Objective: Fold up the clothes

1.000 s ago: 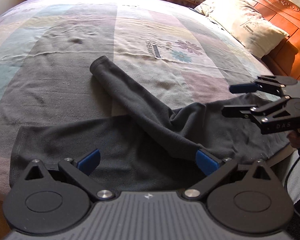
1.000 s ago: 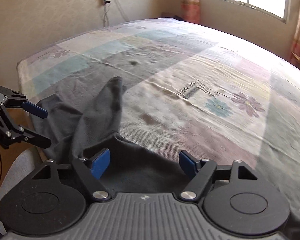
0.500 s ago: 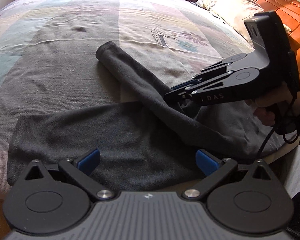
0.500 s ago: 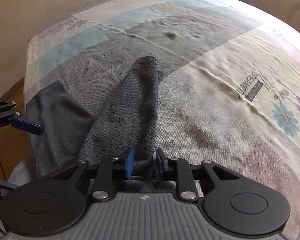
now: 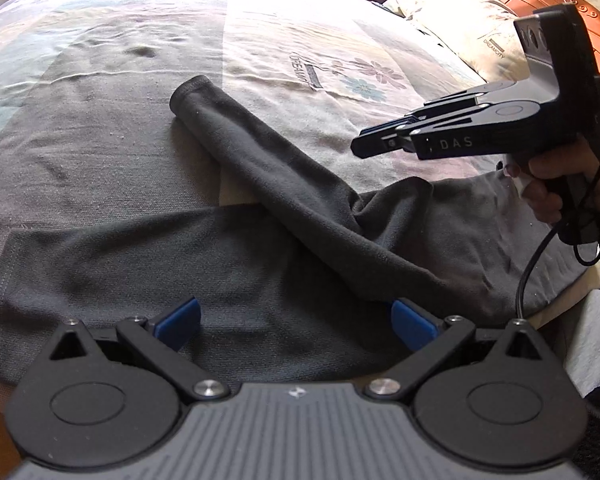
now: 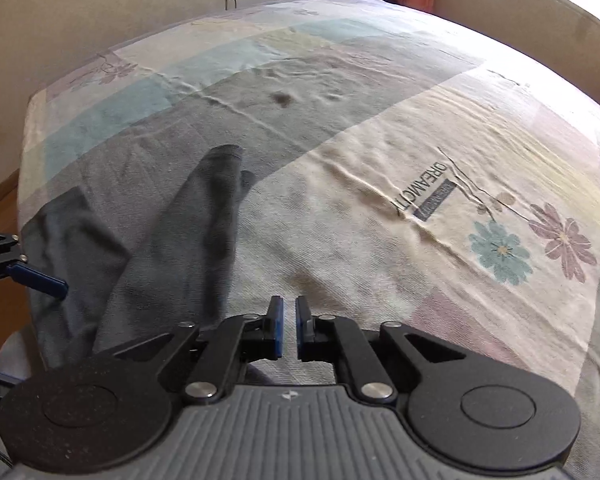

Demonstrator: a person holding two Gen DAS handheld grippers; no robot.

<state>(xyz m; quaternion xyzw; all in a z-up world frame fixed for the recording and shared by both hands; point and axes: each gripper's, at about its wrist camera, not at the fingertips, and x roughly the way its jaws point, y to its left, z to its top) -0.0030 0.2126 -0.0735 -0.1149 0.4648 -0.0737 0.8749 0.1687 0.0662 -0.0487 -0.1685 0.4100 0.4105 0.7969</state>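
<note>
Open bedspread (image 6: 380, 160) beyond garment (image 5: 284, 184); pillow (image 5: 472, 28) far.

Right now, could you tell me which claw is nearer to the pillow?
Right. The right claw, just closing on nothing, hangs over the sheet toward the pillow; the left claw sits over the dark garment at the bed's near edge.

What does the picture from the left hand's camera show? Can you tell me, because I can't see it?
A dark grey garment lies spread on a patchwork bedspread, one long part angled up across the bed. The left gripper is open just above the cloth. On the right, a hand holds the right gripper above the garment, jaws nearly closed with nothing visibly between them.
</note>
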